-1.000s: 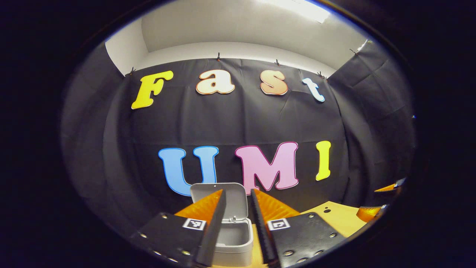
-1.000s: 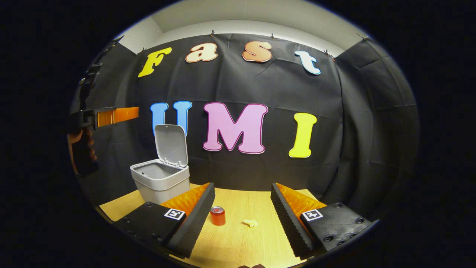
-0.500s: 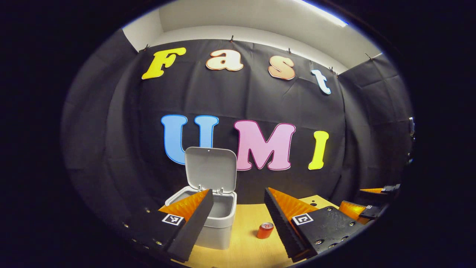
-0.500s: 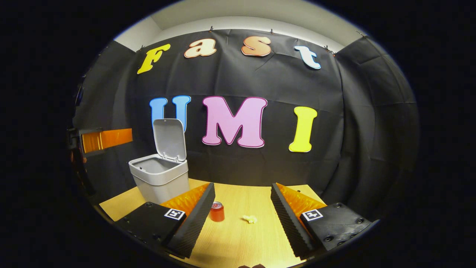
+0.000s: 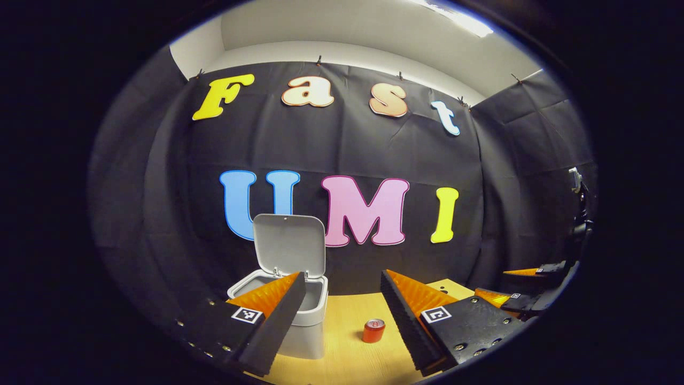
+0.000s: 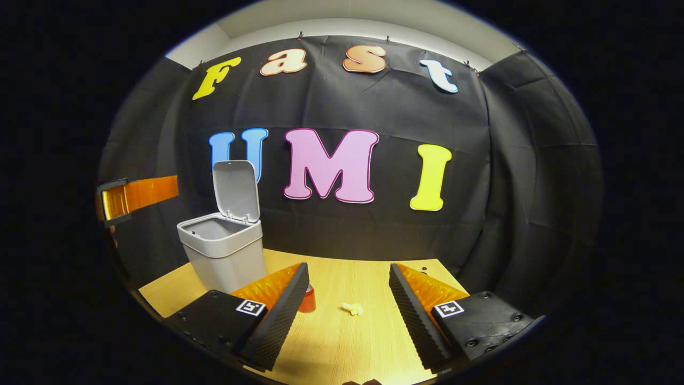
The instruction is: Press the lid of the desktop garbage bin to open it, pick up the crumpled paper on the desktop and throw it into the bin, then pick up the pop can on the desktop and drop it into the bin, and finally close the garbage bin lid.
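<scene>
Underneath, pale wooden desktop (image 6: 342, 342) against black cloth wall (image 6: 374, 230)

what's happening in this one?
A person holds a gripper in each hand over a wooden table. The grey bin has its lid up. The crumpled paper and the red can sit on the table, not yet picked up. The left gripper and the right gripper are both open and hold nothing.
</scene>
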`<action>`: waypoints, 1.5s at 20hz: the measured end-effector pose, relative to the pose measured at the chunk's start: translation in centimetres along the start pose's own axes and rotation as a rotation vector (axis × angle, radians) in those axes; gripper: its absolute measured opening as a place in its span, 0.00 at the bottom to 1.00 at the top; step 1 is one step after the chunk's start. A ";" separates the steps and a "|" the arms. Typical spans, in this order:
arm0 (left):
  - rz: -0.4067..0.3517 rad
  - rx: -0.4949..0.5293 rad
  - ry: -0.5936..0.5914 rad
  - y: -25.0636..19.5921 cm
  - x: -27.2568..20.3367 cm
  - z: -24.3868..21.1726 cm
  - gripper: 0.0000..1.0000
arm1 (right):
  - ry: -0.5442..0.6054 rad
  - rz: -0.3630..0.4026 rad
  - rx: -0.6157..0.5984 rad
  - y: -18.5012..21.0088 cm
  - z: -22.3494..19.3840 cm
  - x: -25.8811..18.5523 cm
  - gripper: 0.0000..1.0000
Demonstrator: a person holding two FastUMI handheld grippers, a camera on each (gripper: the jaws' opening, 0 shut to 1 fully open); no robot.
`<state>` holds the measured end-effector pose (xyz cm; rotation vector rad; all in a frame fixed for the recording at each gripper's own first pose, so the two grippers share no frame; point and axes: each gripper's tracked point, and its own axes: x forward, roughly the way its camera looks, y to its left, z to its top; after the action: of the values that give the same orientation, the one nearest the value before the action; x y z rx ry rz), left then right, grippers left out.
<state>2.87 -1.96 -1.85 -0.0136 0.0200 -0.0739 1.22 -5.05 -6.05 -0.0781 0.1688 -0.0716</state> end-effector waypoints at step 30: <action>0.272 -0.001 0.275 0.9 -5.4 -10.0 0.93 | 0.765 0.238 -0.158 -1.7 -25.7 23.6 0.99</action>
<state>-2.64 -0.84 -11.76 -0.0013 0.2965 0.1963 19.95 -10.47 -35.10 -0.1857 0.9467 0.1549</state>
